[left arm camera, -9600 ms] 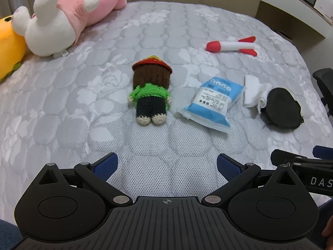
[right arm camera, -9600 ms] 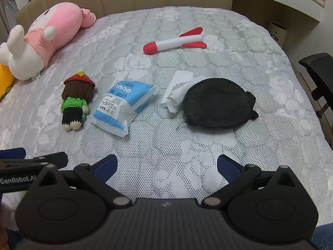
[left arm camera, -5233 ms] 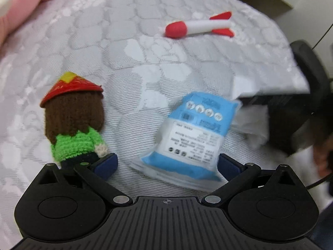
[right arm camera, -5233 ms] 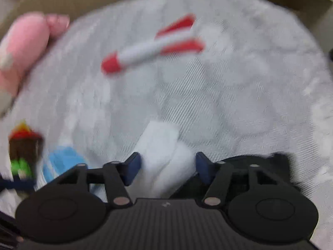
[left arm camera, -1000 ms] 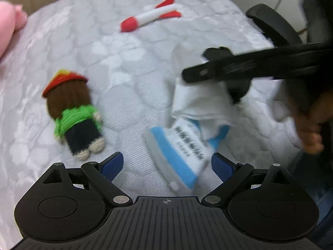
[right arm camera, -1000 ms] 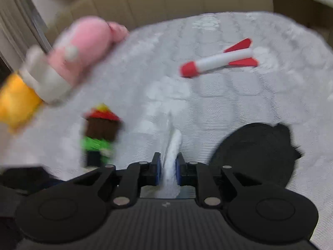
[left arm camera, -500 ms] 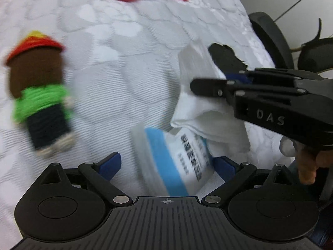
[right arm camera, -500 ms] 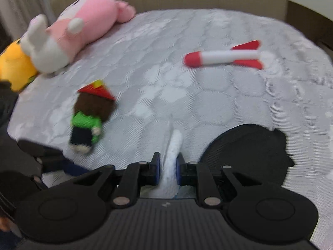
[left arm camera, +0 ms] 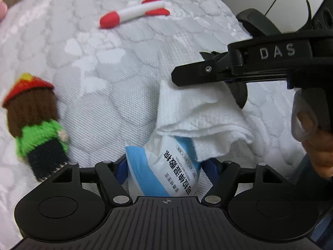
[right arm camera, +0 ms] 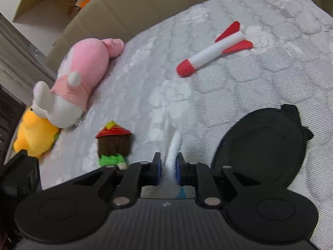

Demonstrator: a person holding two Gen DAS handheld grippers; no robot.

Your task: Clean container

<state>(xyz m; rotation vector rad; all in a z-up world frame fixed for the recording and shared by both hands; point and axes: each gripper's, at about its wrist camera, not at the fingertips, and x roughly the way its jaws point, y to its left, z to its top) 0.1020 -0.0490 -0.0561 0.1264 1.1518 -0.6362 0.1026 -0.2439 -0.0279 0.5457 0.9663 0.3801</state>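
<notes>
Left claw (left arm camera: 165, 167): fingers closed in on the wipes pack (left arm camera: 166, 166), which stands upright between the blue pads, its printed face turned toward the camera.
Right claw (right arm camera: 168, 167): pads pressed together on a fold of the white cloth (right arm camera: 172, 145); seen from the left wrist, the right claw (left arm camera: 177, 76) reaches in level from the right side, above the wipes pack.
Right hand (left arm camera: 316, 137): wrapped round the claw's handle at the right edge of the left wrist view, below the body lettered DAS; a clear trigger piece sits in front of the fingers.
White cloth (left arm camera: 199, 116): hangs in layered folds from the right claw, its lower edge draped over the top of the wipes pack and touching it.
Black container (right arm camera: 260, 145): round, flat, dark mesh, lying on the bed (right arm camera: 208, 95) to the right of the white cloth; in the left wrist view it is mostly hidden behind the right claw and the cloth.
Knitted doll (left arm camera: 35, 123): lying on the bed, well left of the wipes pack, red hat pointing away.
Toy rocket (left arm camera: 133, 10): lying on the bed, far beyond the wipes pack.
Pink plush (right arm camera: 81, 83): at the bed's far left, beyond the knitted doll, with a yellow plush (right arm camera: 35, 137) touching its near end.
</notes>
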